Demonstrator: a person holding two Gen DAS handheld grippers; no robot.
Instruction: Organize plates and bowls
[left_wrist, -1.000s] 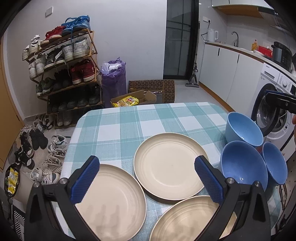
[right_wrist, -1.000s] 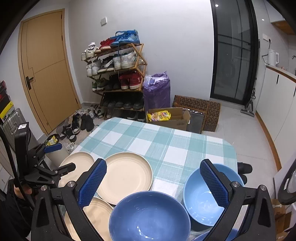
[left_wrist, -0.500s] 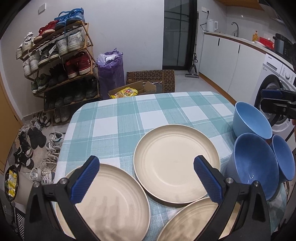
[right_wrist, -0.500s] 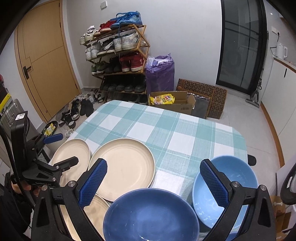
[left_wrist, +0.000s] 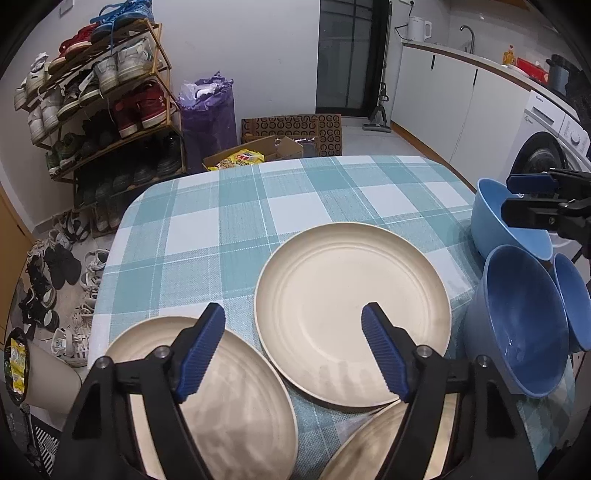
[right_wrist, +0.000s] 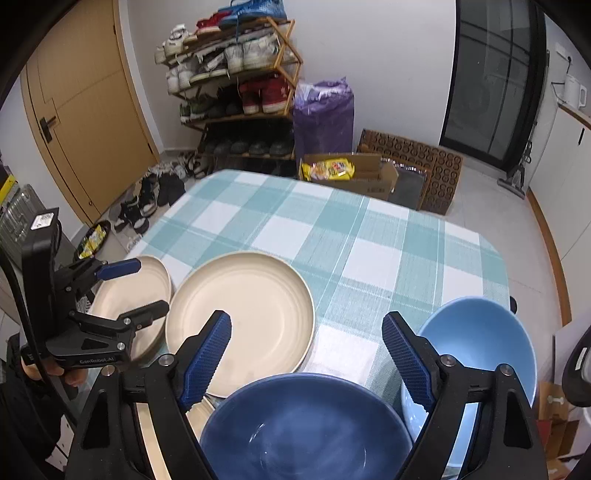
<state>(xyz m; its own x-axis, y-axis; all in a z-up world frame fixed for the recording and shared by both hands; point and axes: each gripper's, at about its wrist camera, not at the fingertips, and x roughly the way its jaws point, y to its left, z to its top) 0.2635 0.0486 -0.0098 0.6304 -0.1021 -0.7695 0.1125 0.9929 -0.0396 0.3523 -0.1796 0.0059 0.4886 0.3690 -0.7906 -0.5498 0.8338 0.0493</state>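
Little here can be read. On the side of my left gripper, at the lower left of the right wrist view, pale raised letters spell "GenRobot.AI". A white label sits on top of the same tool, at the left edge of that view, but its print is too small for me to make out. The yellow snack packet in the cardboard box beyond the table carries coloured print that I cannot read. The washing machine, at the right of the left wrist view, bears a small brand mark, also illegible.
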